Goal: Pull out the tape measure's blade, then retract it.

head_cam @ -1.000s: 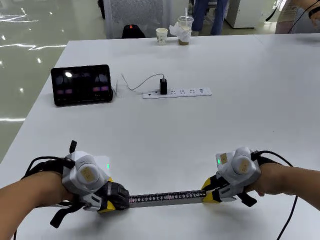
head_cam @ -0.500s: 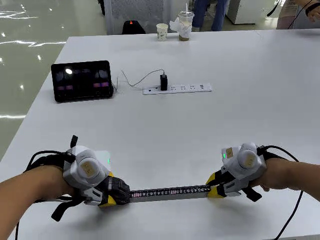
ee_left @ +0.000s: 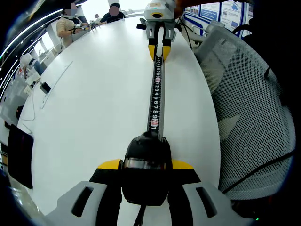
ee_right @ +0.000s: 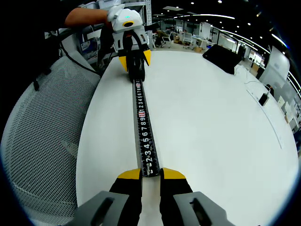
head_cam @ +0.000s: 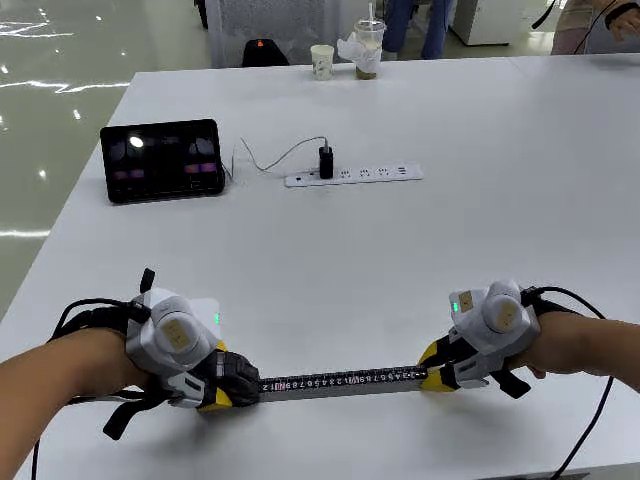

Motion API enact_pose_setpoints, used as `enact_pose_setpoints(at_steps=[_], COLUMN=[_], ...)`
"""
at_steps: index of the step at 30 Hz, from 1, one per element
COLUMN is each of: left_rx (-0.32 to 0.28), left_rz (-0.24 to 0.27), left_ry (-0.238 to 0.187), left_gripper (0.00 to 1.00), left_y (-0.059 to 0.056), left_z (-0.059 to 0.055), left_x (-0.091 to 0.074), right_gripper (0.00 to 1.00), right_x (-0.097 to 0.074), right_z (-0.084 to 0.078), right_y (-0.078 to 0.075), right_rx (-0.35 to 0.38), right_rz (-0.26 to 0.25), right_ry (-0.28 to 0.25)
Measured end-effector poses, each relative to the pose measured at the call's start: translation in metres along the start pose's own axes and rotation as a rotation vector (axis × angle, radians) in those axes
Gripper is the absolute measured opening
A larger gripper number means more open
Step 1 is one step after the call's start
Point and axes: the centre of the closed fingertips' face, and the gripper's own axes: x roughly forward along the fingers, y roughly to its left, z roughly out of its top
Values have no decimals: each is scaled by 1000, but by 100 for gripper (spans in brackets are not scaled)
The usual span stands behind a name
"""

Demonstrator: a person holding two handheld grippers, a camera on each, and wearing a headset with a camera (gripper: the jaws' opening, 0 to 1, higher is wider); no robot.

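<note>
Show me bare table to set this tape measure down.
Free: the wide table between power strip and blade, and right of the strip. Crowded: the near edge, left tool on the case, right tool on the blade.

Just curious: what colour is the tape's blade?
Blade: black, white numerals; best in right gripper view.

A white table [head_cam: 480,150] stands on a glossy floor [head_cam: 60,80]. A dark tablet [head_cam: 162,161] lies toward its left side. Just right of it lies a white power strip [head_cam: 370,176] with a black charger [head_cam: 326,162] plugged into its left end. A thin cable [head_cam: 285,157] loops from the charger toward the tablet. At the far edge a paper cup [head_cam: 322,61] stands near a plastic cup [head_cam: 368,50] with a straw. A grey mesh chair [ee_left: 249,103] sits at the near edge.
</note>
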Motion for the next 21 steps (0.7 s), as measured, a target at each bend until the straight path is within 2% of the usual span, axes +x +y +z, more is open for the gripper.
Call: enact_pose_setpoints(at_steps=[14,21], left_rx=[6,8], left_rz=[8,26], left_ry=[9,-9], left_gripper=[32,33], left_y=[1,2], left_z=[0,2], left_x=[1,1], right_gripper=[11,12], right_x=[-2,-1], right_z=[-2,-1], right_y=[0,1], right_rx=[8,-21], right_rz=[-6,-10], right_ry=[0,50])
